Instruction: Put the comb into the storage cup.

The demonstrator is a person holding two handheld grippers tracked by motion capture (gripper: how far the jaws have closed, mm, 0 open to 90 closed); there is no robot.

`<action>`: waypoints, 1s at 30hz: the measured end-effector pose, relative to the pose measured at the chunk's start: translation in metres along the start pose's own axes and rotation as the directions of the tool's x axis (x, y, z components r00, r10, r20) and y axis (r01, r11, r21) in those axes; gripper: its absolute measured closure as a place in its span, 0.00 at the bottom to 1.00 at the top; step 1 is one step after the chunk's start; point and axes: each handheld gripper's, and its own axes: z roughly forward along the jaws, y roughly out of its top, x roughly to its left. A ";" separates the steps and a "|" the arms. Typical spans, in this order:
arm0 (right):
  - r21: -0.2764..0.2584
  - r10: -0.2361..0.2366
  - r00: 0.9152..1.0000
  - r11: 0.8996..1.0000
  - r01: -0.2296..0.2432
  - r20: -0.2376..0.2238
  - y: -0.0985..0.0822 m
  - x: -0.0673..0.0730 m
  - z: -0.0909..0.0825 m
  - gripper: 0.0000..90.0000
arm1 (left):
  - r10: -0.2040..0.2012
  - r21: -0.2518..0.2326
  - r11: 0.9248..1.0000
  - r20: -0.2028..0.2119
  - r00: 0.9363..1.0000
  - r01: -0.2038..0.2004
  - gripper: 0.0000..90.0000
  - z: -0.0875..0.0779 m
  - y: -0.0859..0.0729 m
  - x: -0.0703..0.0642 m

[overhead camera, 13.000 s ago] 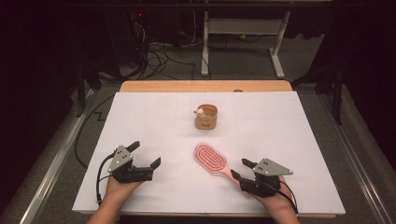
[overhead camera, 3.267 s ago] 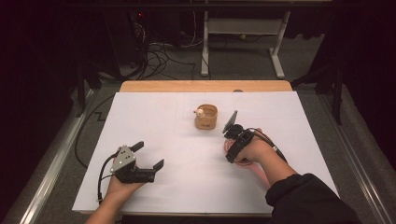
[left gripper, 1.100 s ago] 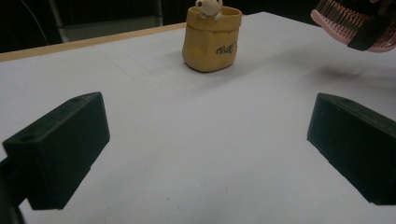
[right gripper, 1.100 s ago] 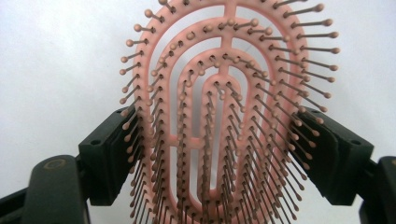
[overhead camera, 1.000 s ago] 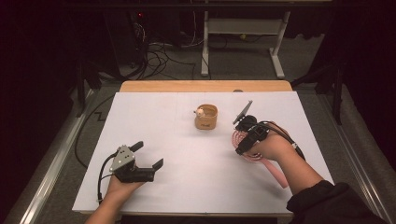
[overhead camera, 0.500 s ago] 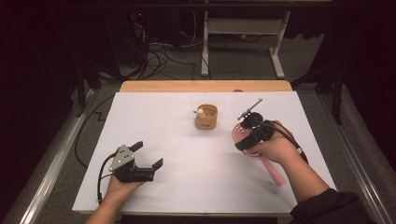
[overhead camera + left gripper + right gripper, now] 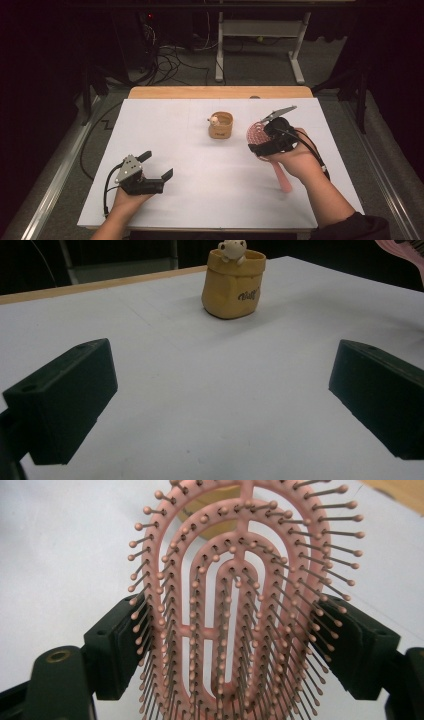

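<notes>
a: brush orientation?

b: pink hairbrush [image 7: 257, 134] held off the desk [image 7: 200, 200], right of the yellow pot [image 7: 221, 125]. long axis tilted: head up and toward the pot, handle down toward the person. bristles face the right gripper view's camera.

a: right hand-held gripper [image 7: 261, 142]?

b: clamped on the brush head's sides, wrist raised.

a: left?

b: left hand-held gripper [image 7: 157, 165] low over the desk, jaws apart, nothing between.
</notes>
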 end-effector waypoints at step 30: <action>-0.337 0.074 0.997 0.939 -0.069 0.002 -0.033 0.000 -0.027 0.23 | 0.003 0.002 1.000 0.006 1.000 -0.003 0.00 0.001 -0.001 0.000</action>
